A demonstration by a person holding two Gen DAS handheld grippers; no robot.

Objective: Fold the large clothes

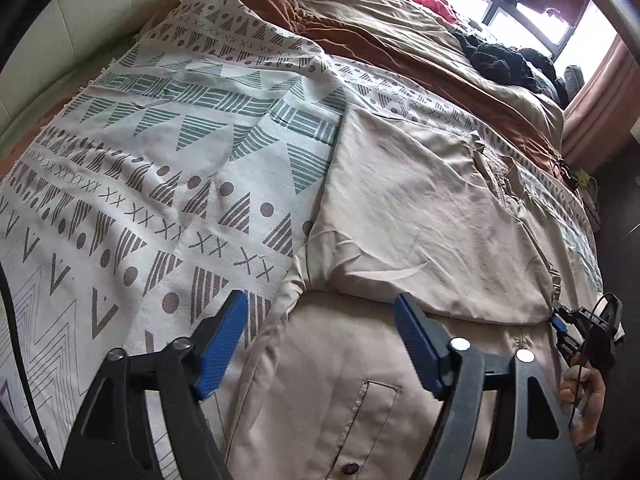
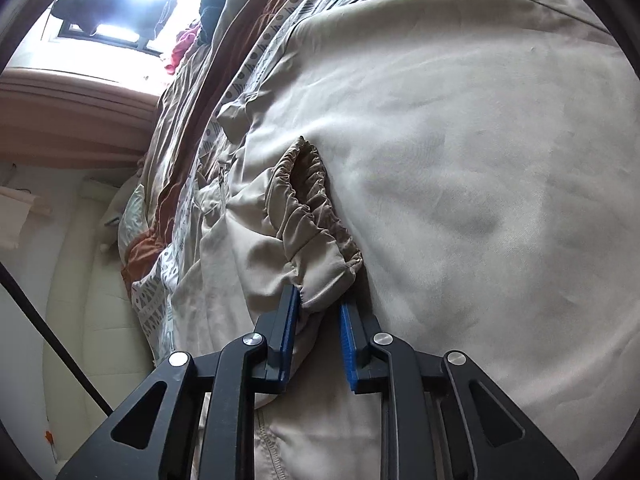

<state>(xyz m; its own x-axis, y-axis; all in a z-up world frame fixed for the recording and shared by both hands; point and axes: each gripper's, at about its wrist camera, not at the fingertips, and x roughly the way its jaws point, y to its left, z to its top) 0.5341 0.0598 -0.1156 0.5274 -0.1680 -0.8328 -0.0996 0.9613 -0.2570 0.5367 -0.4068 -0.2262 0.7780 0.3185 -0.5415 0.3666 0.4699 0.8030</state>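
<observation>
The jacket was spread on the bed for folding. Its cuff was pinched by the right gripper; the left gripper was held spread above.

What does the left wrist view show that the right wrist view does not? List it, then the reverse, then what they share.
Only the left wrist view: the open left claw above the beige jacket, a welt pocket, a snap button, the patterned blanket's teal triangles, and the right claw at the jacket's edge.

Only the right wrist view: the gathered elastic cuff of the sleeve, its edge between the right claw's blue pads, and the white padded headboard.

Both: the jacket, patterned blanket, brown quilt, window.
</observation>
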